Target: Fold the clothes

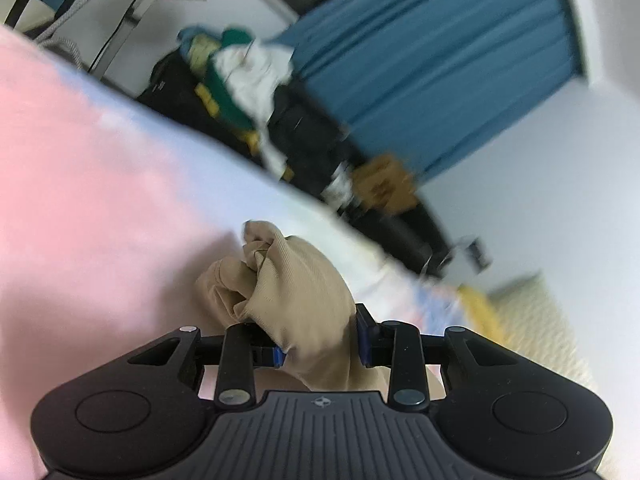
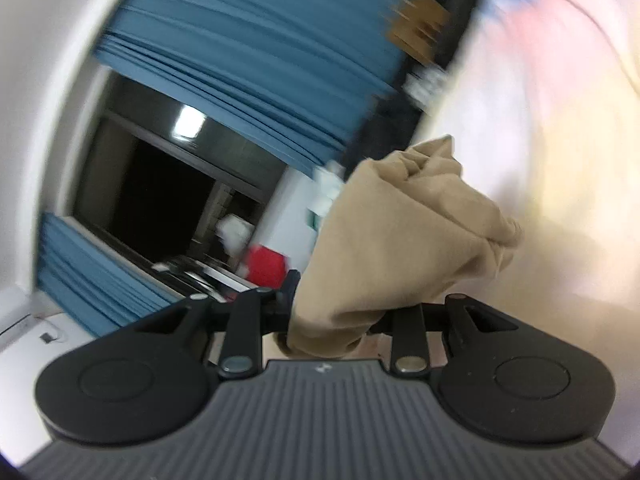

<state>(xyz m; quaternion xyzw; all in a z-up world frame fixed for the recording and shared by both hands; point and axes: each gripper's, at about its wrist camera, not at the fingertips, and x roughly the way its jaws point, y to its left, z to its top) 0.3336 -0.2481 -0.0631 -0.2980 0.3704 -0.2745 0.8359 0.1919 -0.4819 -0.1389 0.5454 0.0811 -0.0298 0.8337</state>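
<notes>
Bunched tan garment clamped between the pads of both the left tongs and right tongs, bulging forward above a pink bedspread.

We cannot see the right gripper's fingers well, because the bunched tan cloth covers them. The pile of dark, white and green clothes is smeared by blur. The brown cardboard box is blurry too.
</notes>
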